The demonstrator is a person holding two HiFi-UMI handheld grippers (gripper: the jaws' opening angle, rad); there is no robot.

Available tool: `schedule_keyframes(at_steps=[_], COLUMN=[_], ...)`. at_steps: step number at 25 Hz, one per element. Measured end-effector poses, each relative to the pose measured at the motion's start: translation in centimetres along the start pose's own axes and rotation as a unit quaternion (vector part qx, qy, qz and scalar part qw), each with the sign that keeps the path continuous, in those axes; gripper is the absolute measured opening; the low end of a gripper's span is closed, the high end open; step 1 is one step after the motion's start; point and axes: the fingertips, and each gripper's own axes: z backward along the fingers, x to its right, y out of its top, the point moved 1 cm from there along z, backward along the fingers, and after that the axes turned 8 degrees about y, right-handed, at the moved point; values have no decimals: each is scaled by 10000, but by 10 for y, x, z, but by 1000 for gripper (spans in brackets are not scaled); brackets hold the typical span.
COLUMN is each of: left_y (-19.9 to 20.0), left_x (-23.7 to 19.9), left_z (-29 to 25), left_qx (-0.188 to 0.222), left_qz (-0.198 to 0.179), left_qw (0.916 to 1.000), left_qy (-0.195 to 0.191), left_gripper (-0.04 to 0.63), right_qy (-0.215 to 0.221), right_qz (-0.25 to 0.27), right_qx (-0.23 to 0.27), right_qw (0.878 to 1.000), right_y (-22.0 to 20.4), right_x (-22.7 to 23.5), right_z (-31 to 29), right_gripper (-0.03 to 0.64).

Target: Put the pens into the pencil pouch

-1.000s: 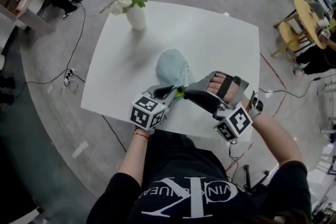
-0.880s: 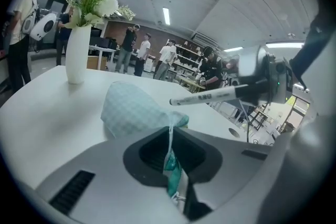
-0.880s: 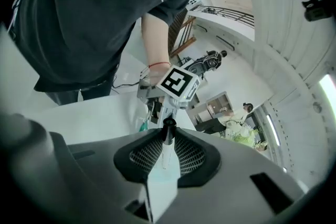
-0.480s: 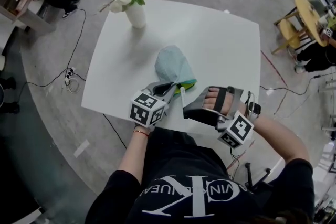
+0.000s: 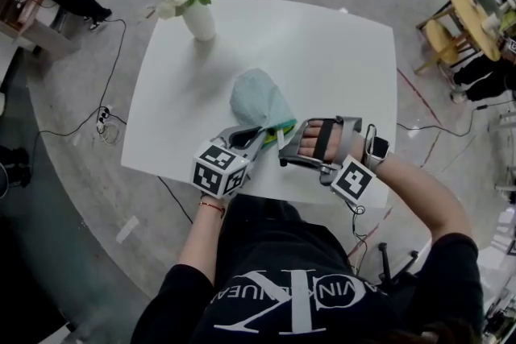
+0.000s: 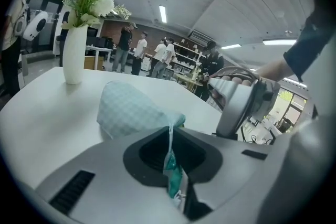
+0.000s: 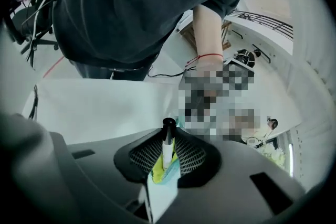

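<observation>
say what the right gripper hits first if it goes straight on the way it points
Probably the pencil pouch: its open mouth sits right at the pen held by the right gripper; the left gripper lies just beyond.

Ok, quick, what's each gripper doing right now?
Left gripper: closed on the pouch edge.
Right gripper: closed on a pen.

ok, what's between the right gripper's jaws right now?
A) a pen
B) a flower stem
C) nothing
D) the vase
A: the right gripper view shows a pen with a dark tip standing between the jaws of the right gripper, which are closed on it. The left gripper pinches the edge of the pouch.
</observation>
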Motion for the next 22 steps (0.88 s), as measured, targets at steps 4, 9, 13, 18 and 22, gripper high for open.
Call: schedule_keyframes(at_steps=[4,9,13,18,22], left_y=[-1,-2,-2,-2,-3], left_x=[2,5,8,15,17], left_z=[0,-2,-1,-1,-1], left_qx=[-7,-73,-86,-99,-130], left_qz=[-54,-224,-307,-451,-489], left_qw=[10000,9997,9994,9984,9981], left_qy=[-6,-38,-125,-325,-339], left_gripper=[25,23,21,21,21], right_qy=[13,140,320,226,229], right_qz=[525,1182,1521,1347,1120], right_qx=[-84,-102,-312,-549,-728], right_qw=[9986,9928,9874,9891,9908], right_y=[2,7,-9,-26,-34], right_x=[-3,-12,-21,-15,-19], right_z=[-5,-13,-16,-21,-29], right_gripper=[78,78,78,80,81])
